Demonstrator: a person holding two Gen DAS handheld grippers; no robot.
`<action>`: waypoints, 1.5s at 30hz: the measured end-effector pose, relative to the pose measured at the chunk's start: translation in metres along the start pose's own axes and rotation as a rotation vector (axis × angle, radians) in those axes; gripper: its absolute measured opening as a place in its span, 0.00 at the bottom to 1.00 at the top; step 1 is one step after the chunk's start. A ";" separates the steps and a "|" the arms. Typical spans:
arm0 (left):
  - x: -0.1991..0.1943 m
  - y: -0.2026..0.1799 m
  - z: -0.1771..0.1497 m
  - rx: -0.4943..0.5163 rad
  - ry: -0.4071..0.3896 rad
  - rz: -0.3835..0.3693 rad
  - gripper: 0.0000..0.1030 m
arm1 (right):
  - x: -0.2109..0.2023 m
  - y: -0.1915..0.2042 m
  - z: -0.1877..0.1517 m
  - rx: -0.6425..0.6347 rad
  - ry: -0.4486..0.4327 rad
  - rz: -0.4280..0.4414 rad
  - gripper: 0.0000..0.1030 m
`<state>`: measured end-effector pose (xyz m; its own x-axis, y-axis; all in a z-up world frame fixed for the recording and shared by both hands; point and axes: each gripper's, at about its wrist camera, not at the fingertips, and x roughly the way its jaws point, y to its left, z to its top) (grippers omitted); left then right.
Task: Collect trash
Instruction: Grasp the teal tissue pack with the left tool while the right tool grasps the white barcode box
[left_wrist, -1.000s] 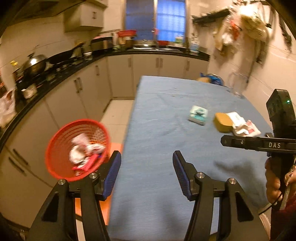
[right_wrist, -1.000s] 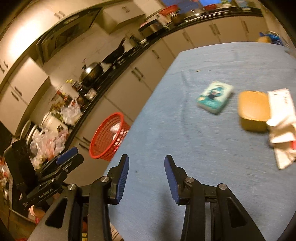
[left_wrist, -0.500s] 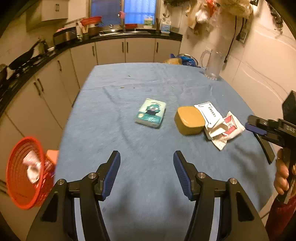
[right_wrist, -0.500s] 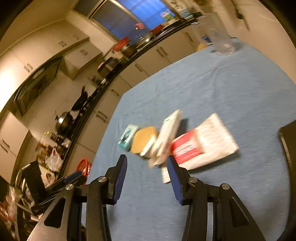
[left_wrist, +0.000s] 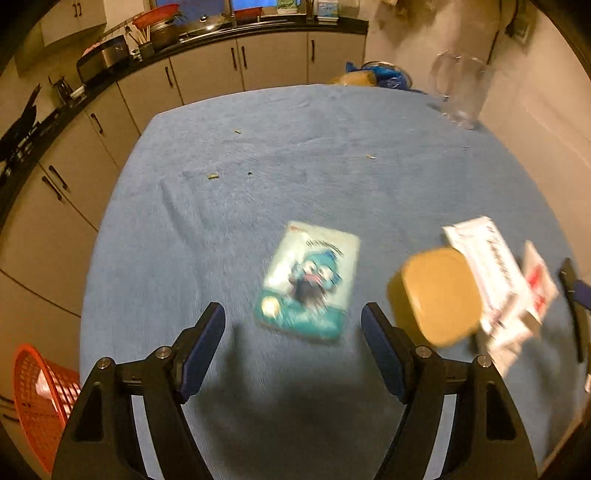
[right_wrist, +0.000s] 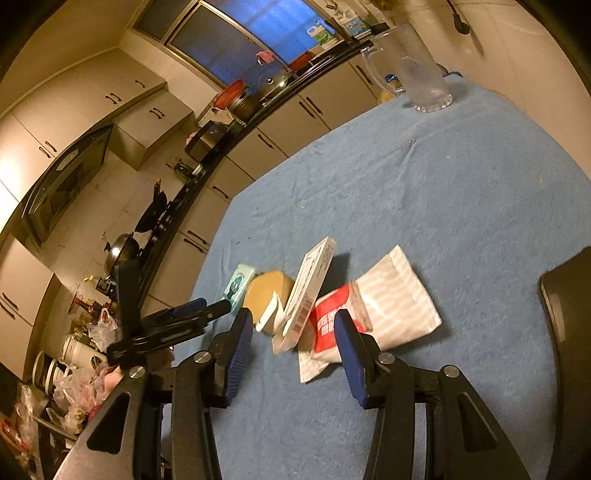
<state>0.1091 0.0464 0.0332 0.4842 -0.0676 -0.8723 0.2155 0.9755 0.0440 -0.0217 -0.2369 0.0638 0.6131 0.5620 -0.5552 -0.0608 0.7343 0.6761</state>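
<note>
A teal tissue pack lies flat on the blue tablecloth. My left gripper hovers just short of it, its jaws opening and nothing pressed between them. To the right sit a yellow box and white paper wrappers. My right gripper is open in front of the pile: a red-and-white wrapper, a white carton, the yellow box and the tissue pack. The left gripper shows at that view's left.
A red basket holding trash stands on the floor off the table's left corner. A glass pitcher stands at the far right of the table. Kitchen cabinets and a crowded counter run along the left. A dark object sits at the right edge.
The left gripper swung from the red basket over the table toward the tissue pack, lower and with its jaws wider. The right gripper turned to the wrapper pile, then held there.
</note>
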 end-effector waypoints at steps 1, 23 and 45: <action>0.006 0.001 0.004 -0.003 0.006 0.001 0.73 | 0.000 0.000 0.004 -0.001 -0.003 -0.008 0.50; -0.018 0.023 -0.038 -0.083 -0.092 -0.068 0.54 | 0.115 -0.005 0.051 -0.044 0.229 -0.194 0.47; -0.094 0.027 -0.104 -0.079 -0.236 -0.023 0.54 | 0.051 0.091 -0.003 -0.217 0.093 -0.029 0.15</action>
<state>-0.0189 0.1007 0.0658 0.6667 -0.1284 -0.7342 0.1667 0.9858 -0.0210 0.0023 -0.1404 0.0952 0.5429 0.5644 -0.6219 -0.2182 0.8099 0.5445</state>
